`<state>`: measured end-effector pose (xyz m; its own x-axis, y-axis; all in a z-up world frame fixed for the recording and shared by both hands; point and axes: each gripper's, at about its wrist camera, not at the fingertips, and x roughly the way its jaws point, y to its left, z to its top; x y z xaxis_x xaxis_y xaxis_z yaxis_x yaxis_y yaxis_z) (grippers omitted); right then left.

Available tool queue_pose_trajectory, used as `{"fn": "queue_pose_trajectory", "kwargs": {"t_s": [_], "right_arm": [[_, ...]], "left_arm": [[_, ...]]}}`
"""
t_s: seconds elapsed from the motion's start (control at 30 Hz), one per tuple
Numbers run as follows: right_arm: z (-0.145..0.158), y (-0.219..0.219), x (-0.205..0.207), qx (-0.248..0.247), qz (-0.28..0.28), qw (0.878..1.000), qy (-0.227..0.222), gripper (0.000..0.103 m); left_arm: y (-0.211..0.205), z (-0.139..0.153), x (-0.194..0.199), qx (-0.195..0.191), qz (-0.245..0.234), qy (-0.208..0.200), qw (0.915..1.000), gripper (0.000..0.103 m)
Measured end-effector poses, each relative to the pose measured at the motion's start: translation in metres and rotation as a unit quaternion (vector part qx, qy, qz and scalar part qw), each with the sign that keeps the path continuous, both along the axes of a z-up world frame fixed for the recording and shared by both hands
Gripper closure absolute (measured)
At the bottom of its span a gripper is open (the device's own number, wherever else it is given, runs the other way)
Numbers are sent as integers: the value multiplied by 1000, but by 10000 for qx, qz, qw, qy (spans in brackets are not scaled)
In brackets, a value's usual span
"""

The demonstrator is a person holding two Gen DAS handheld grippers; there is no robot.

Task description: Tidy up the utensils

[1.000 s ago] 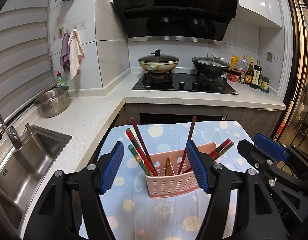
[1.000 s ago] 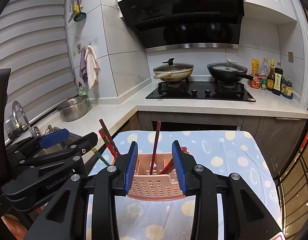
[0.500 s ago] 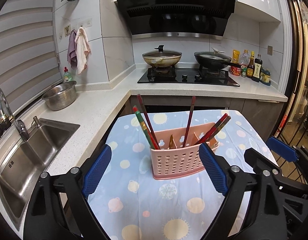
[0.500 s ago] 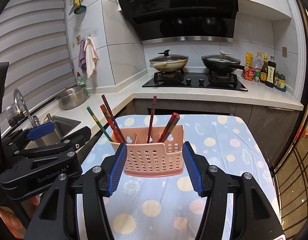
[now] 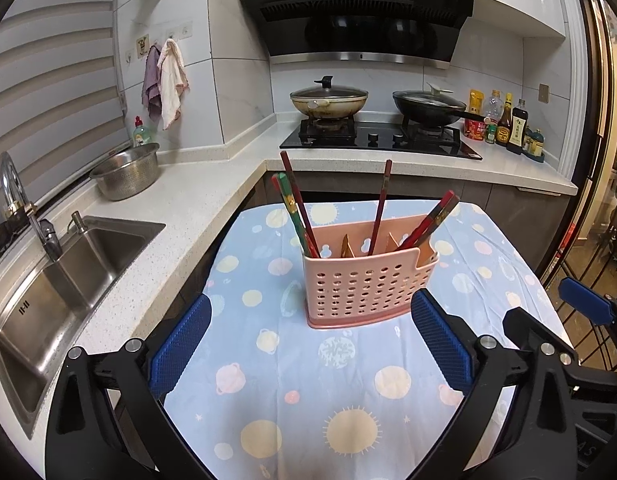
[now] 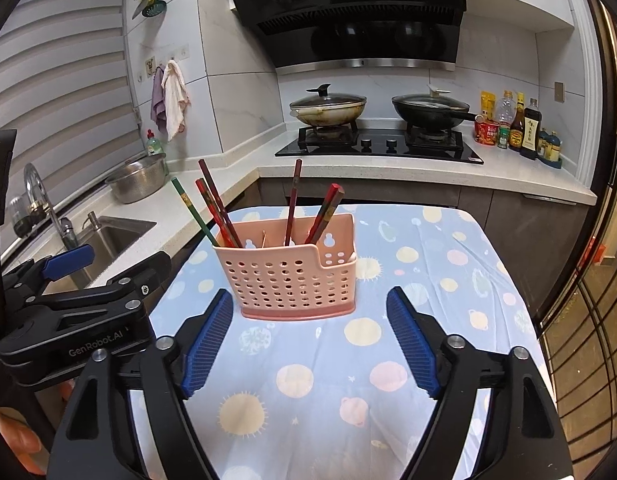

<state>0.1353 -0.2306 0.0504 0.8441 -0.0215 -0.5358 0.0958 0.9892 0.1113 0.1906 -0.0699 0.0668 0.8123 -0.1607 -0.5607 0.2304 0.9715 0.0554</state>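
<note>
left wrist | basket (image 5: 368,284) beyond opening left tongs (image 5: 312,344) | untouched

One pink utensil basket (image 6: 292,276) stands on one patterned tablecloth (image 6: 428,280). Six chopsticks (image 6: 294,200) stick out of it: three lean toward 11 o'clock, one points near 12, two lean toward 1. At 12 o'clock, two lidded pans (image 6: 328,106) sit on one hob. At 10 o'clock are one metal colander (image 6: 138,180) and one sink (image 5: 68,264). Two cloths (image 6: 170,98) hang on the wall.
</note>
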Motion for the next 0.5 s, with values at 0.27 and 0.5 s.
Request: {"fn": "queue_pose_trajectory", "kwargs": {"t_s": [0.27, 0.5], "right_arm": [[0, -1, -7, -45, -97, 9999, -17, 16], [0, -3, -15, -79, -158, 9998, -87, 7]], "left_arm": [[2, -3, -6, 20, 67, 47, 10000, 7], [3, -2, -12, 70, 143, 46, 9999, 7]]}}
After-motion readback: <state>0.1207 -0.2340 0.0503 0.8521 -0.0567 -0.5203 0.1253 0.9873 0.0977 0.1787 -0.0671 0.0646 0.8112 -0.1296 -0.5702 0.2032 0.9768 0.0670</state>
